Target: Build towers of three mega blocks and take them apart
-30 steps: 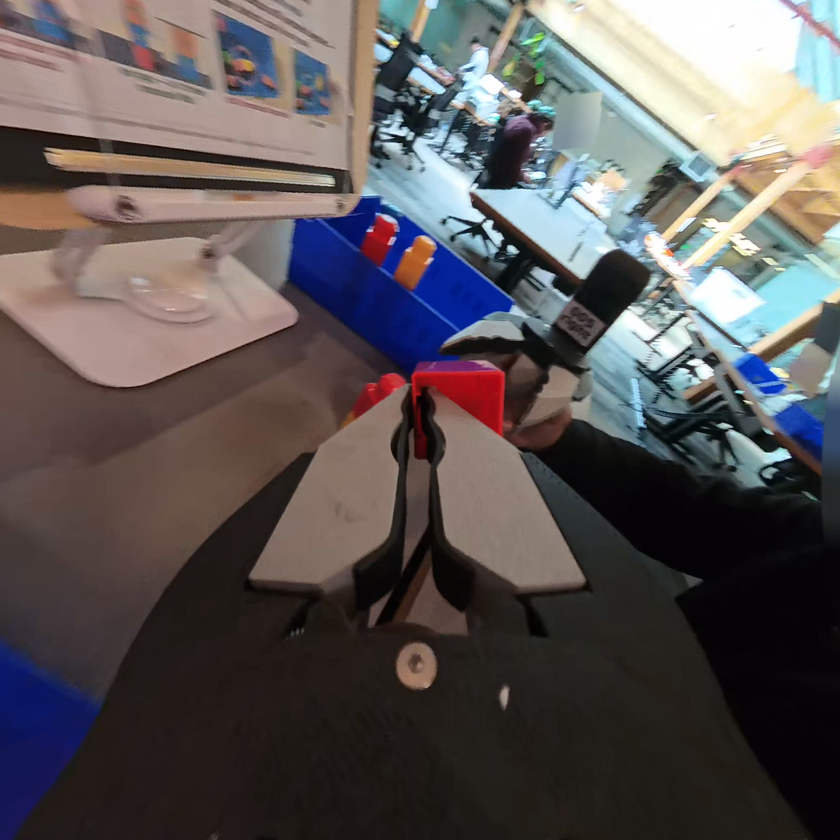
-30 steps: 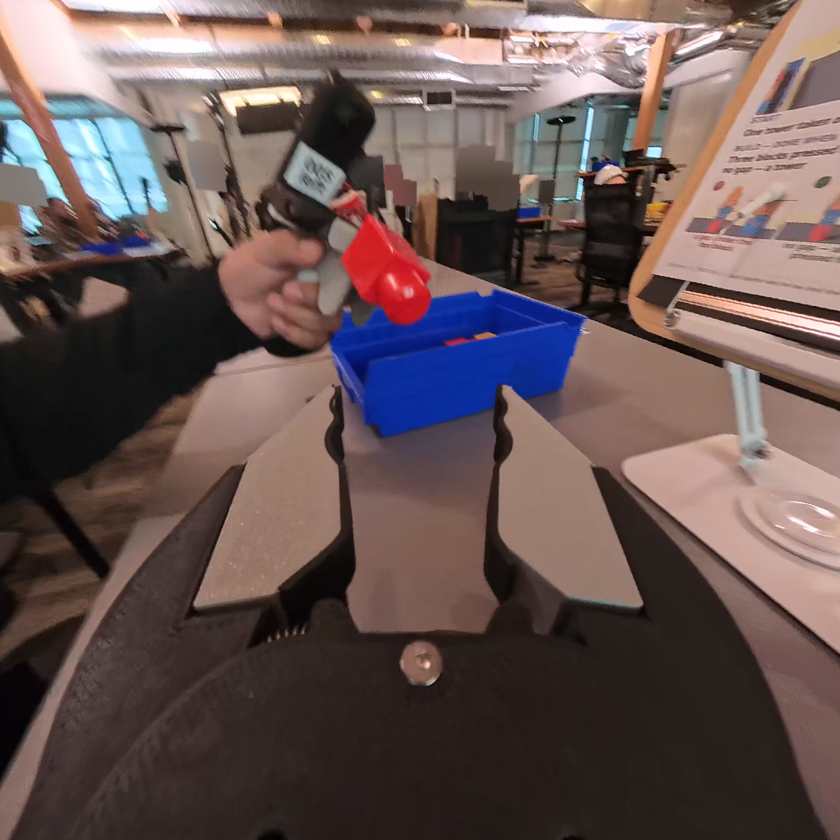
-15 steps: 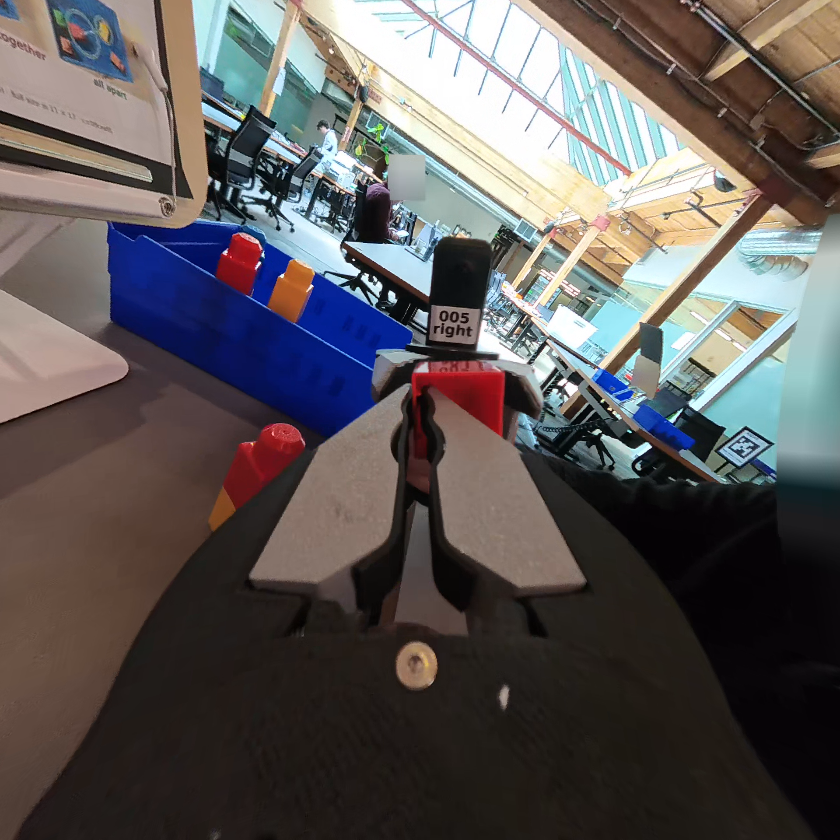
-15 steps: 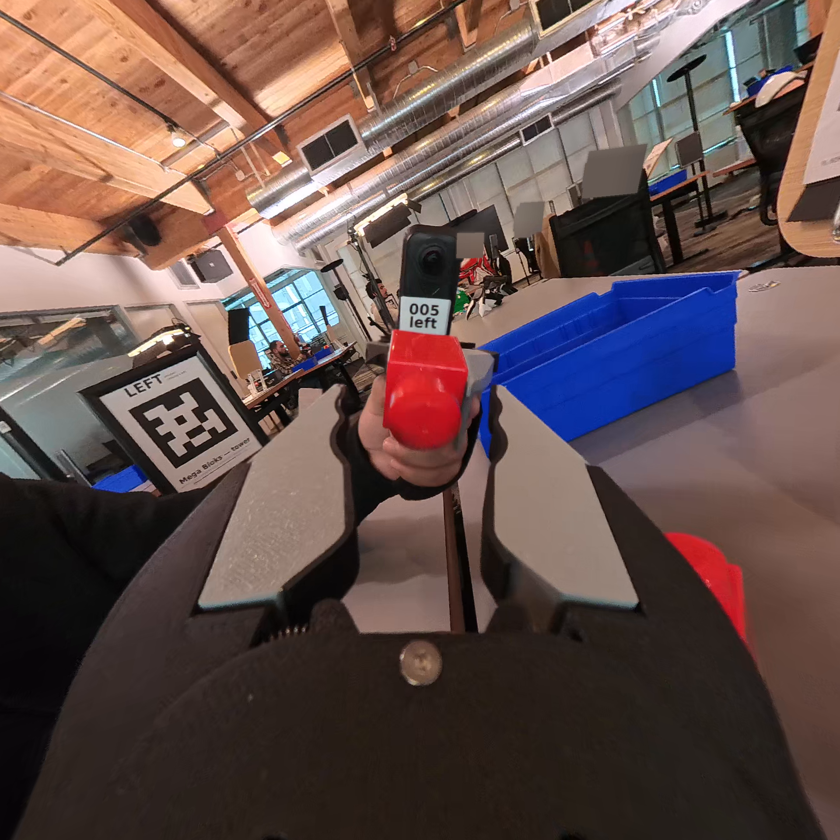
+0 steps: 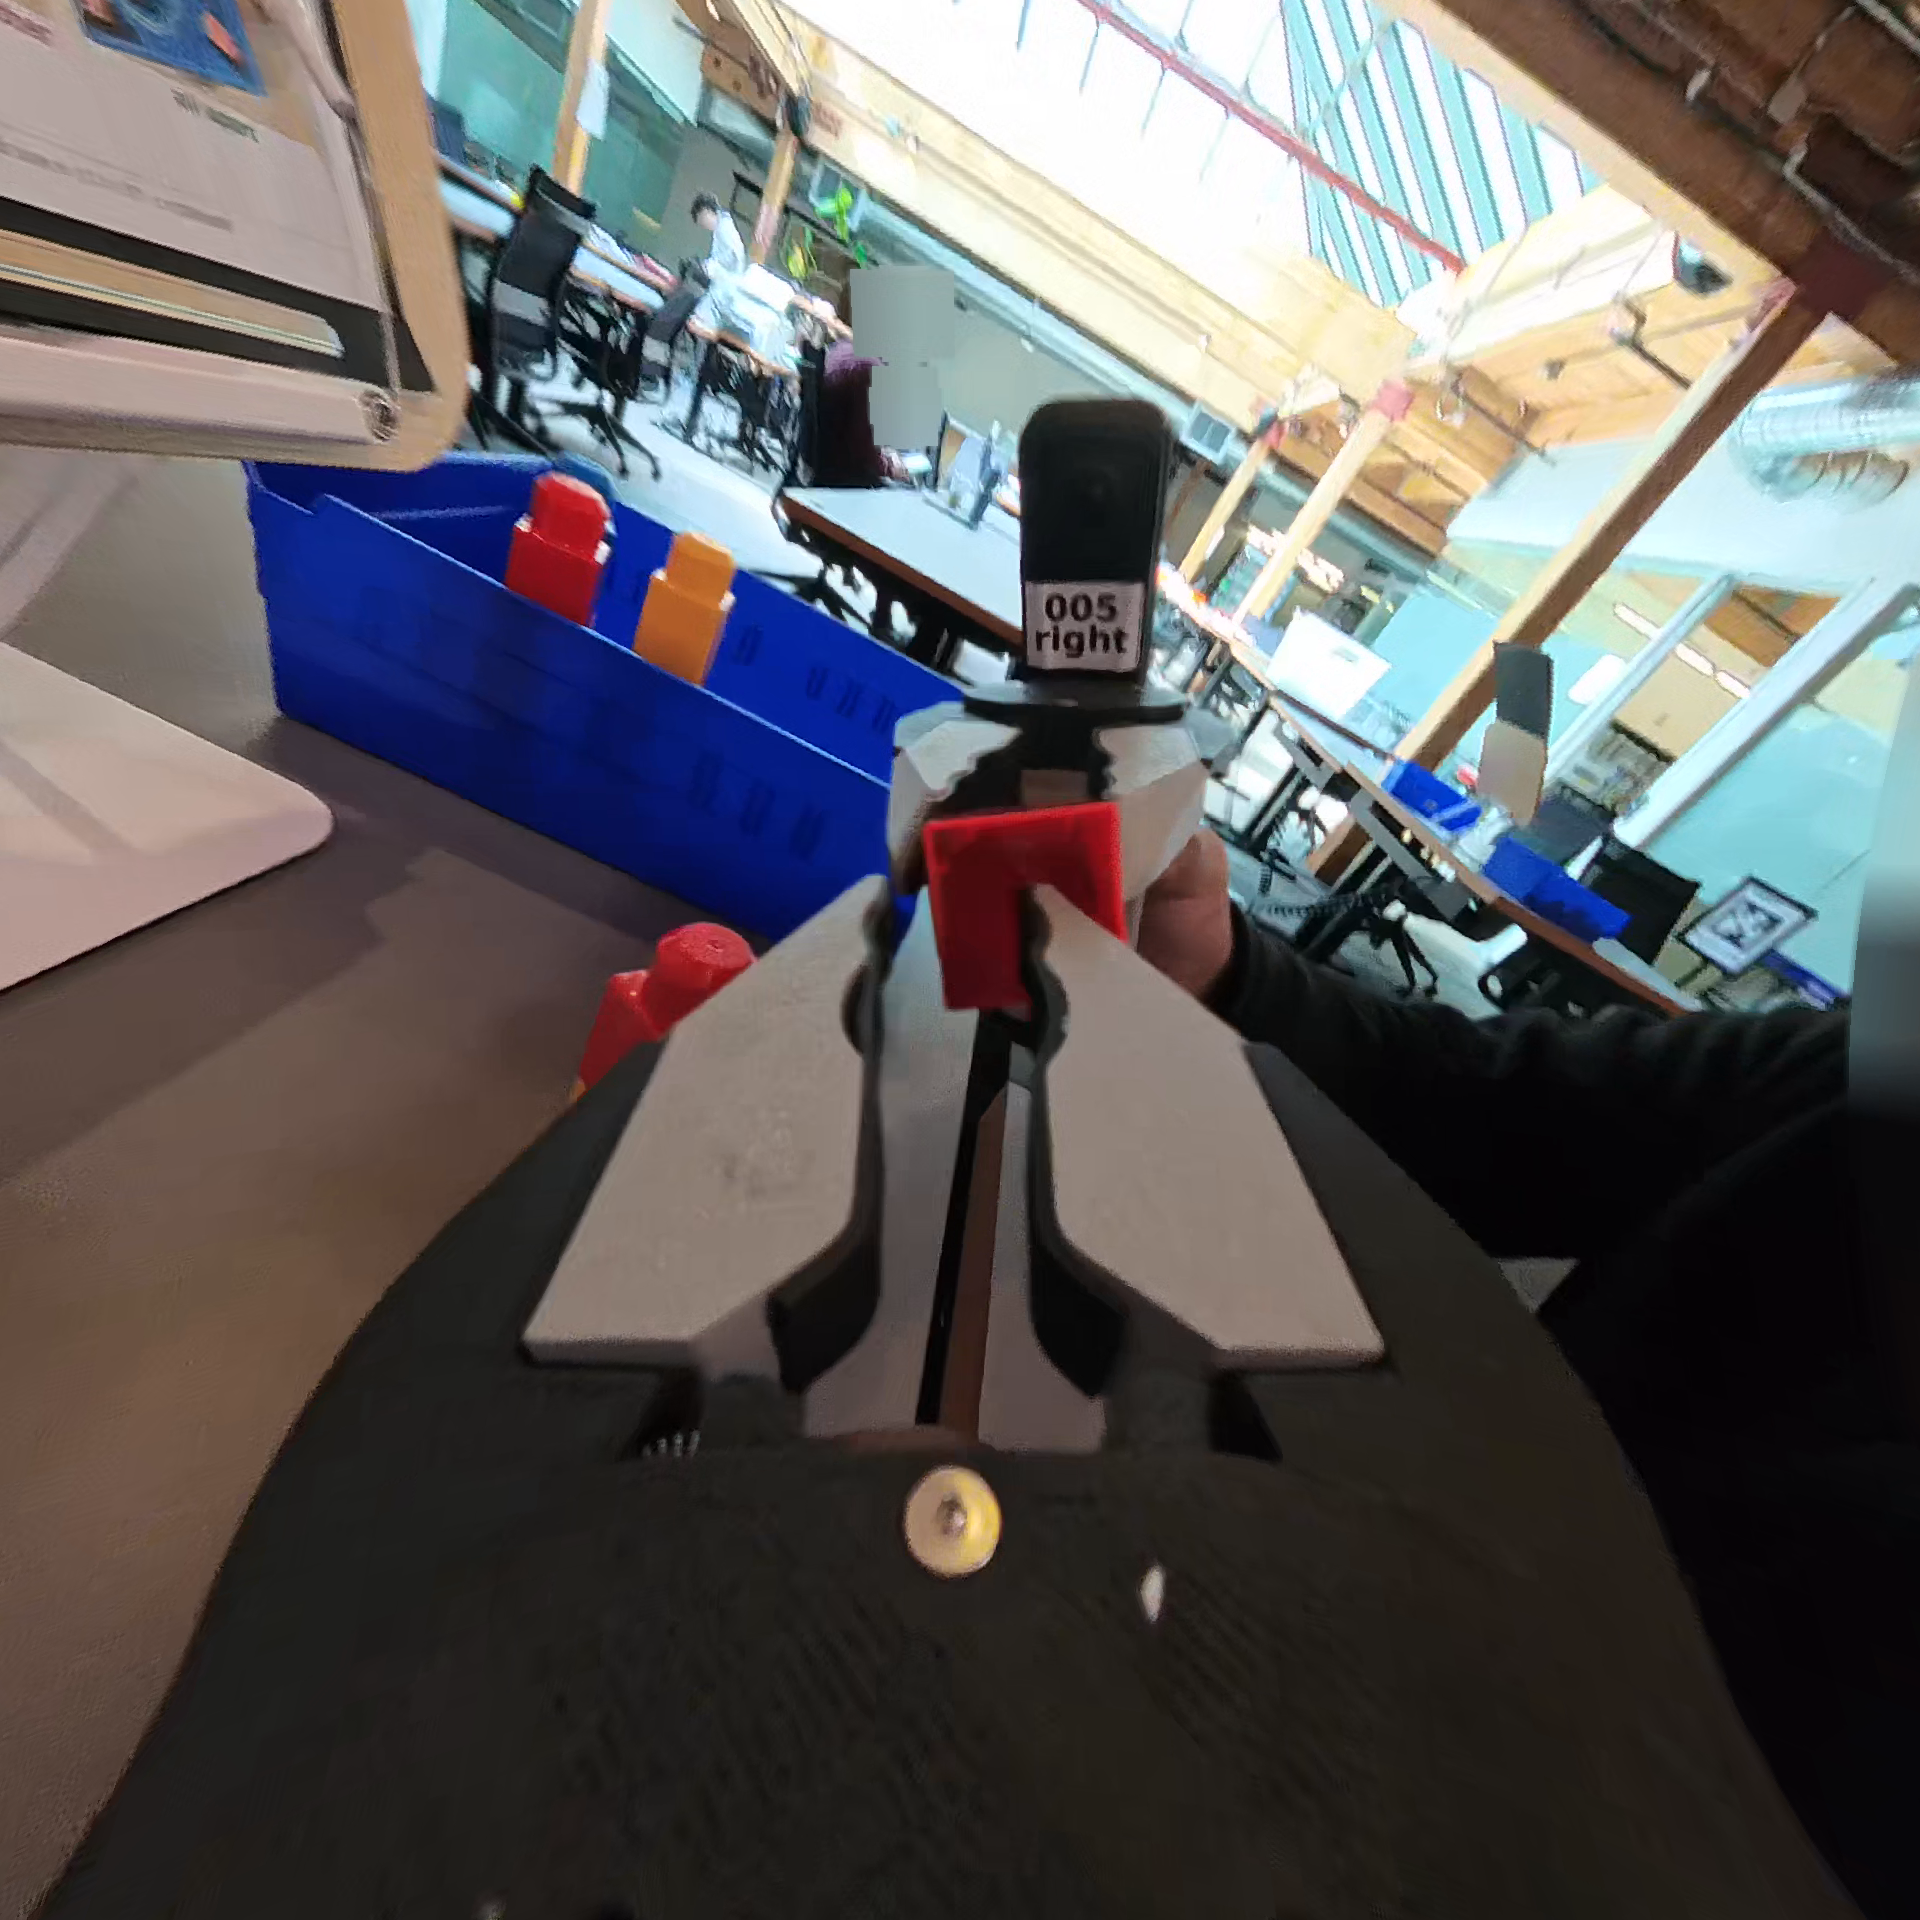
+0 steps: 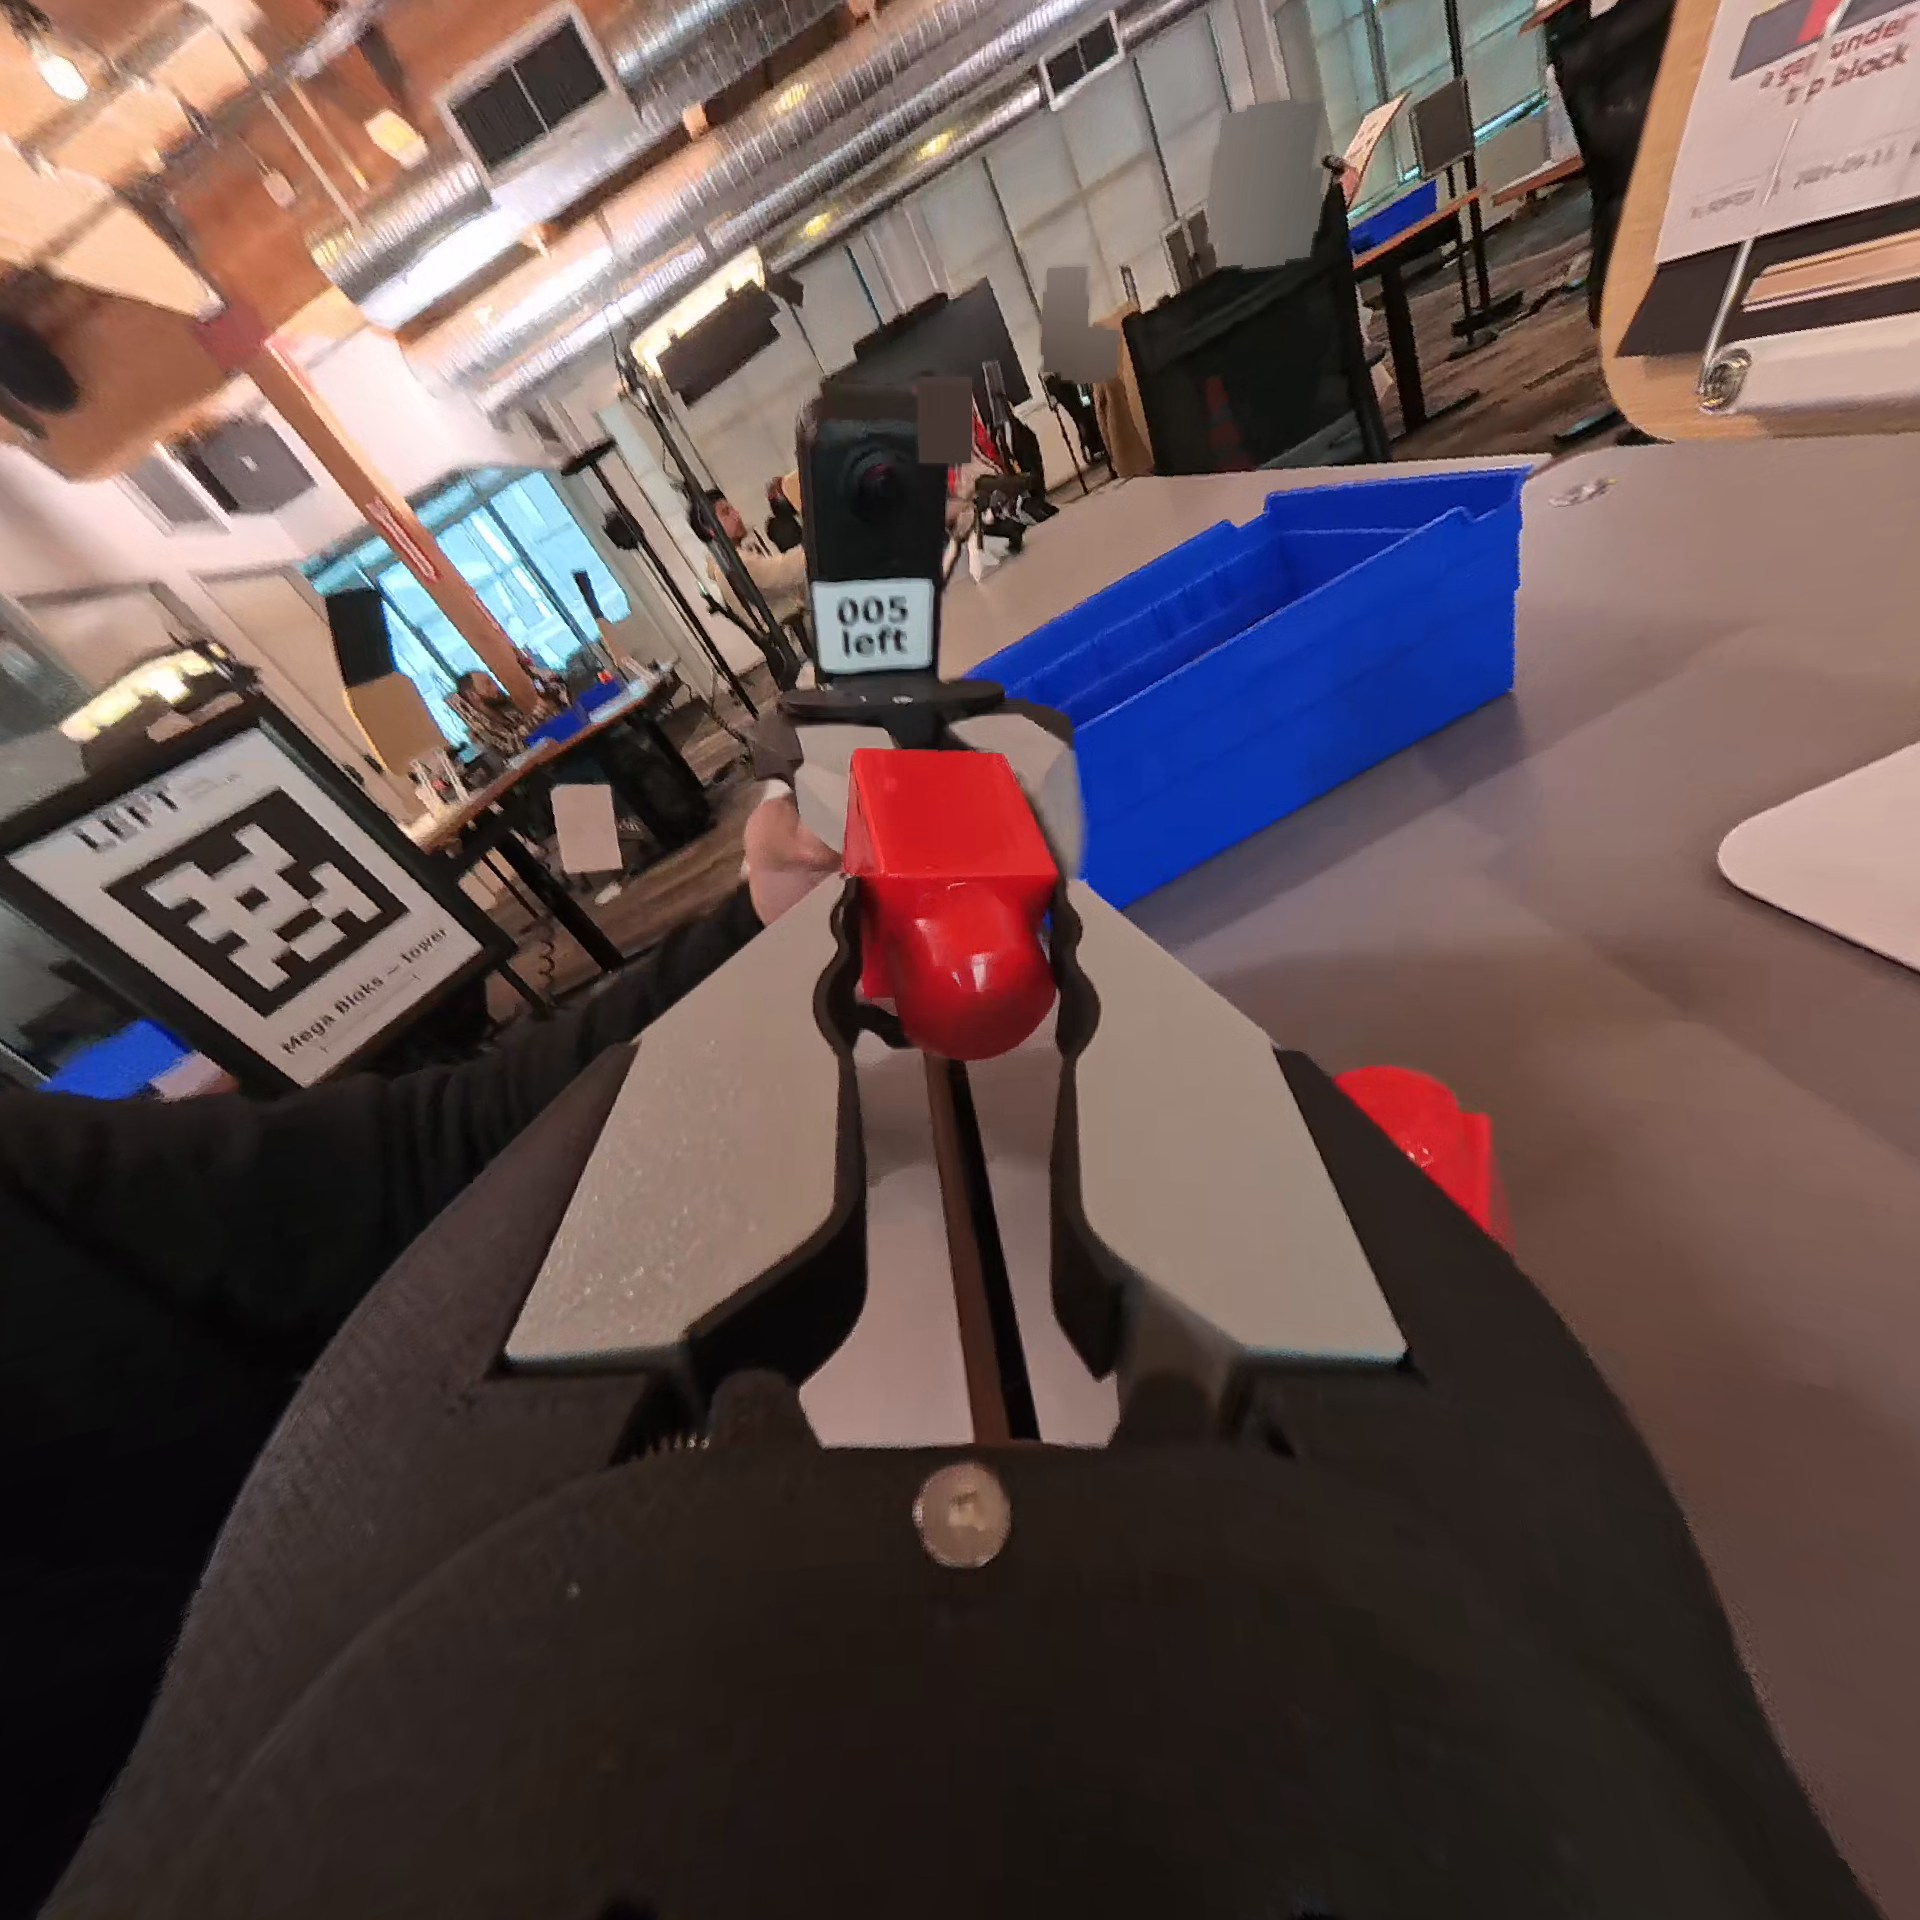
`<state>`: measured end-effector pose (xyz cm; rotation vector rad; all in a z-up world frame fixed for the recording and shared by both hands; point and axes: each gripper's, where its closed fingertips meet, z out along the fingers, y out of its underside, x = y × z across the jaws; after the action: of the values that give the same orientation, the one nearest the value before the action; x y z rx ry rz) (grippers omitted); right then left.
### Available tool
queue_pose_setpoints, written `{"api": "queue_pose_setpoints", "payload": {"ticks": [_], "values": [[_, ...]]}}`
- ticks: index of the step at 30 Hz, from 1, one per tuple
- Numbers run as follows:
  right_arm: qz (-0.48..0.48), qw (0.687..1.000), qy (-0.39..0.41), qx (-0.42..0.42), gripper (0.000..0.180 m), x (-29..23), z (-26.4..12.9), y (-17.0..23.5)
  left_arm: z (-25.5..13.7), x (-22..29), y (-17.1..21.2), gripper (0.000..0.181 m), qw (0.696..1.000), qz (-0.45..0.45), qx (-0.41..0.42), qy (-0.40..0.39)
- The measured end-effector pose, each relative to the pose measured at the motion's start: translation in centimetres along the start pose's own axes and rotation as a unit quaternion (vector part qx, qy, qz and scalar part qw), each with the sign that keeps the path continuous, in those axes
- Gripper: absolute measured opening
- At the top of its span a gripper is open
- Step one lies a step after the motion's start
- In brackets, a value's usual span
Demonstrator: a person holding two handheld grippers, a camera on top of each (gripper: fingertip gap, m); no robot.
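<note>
Between both grippers: red block [image 6: 945, 821] held in mid-air above the worktop [image 6: 1558, 935], its stud pointing at the right gripper.
Right gripper [image 6: 951, 935]: fingers closed on the block's rounded stud.
Left gripper [image 5: 961, 914]: fingers parted. One tip sits in the block's hollow base and the other stands clear of its side, so nothing is clamped.
Risk: this looks like a hand-over. The right grip is only on a smooth, rounded stud, so the block could swivel or slip out. If the left gripper backs off at an angle, the tip inside the hollow may drag the block free and drop it.
Just below: second red block [image 5: 665, 987] stands on the worktop, its base mostly hidden. A falling block could knock it over.
Farther back: blue bin [image 5: 623, 727] holds a red piece [image 5: 556, 551] and an orange piece [image 5: 686, 603], both upright.
Writing: each gripper's camera carries a white printed label [image 6: 873, 629]. A board [image 5: 208, 208] bears printed sheets. A framed sign [image 6: 260, 904] beyond the worktop shows a black-and-white square code with print. No brand mark is visible on the blocks.
</note>
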<state>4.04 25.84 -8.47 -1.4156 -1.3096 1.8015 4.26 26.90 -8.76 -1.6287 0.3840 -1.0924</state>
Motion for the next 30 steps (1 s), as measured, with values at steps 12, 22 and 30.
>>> {"api": "queue_pose_setpoints", "payload": {"ticks": [12, 22, 30], "values": [[0.011, 0.996, 0.018, 0.092, 0.032, 1.4, -4.7, -4.6, 0.6, -4.7, 6.4, 0.085, 0.976, 0.091, -0.193, -0.039], [0.024, 0.991, 0.034, 0.125, 0.032, 3.1, -7.2, -6.0, 2.4, -8.1, 10.2, 0.078, 0.955, 0.093, -0.28, -0.033], [0.028, 0.991, 0.037, 0.123, 0.033, 3.3, -7.2, -5.8, 2.0, -3.9, 12.6, 0.073, 0.939, 0.066, -0.335, 0.035]]}}
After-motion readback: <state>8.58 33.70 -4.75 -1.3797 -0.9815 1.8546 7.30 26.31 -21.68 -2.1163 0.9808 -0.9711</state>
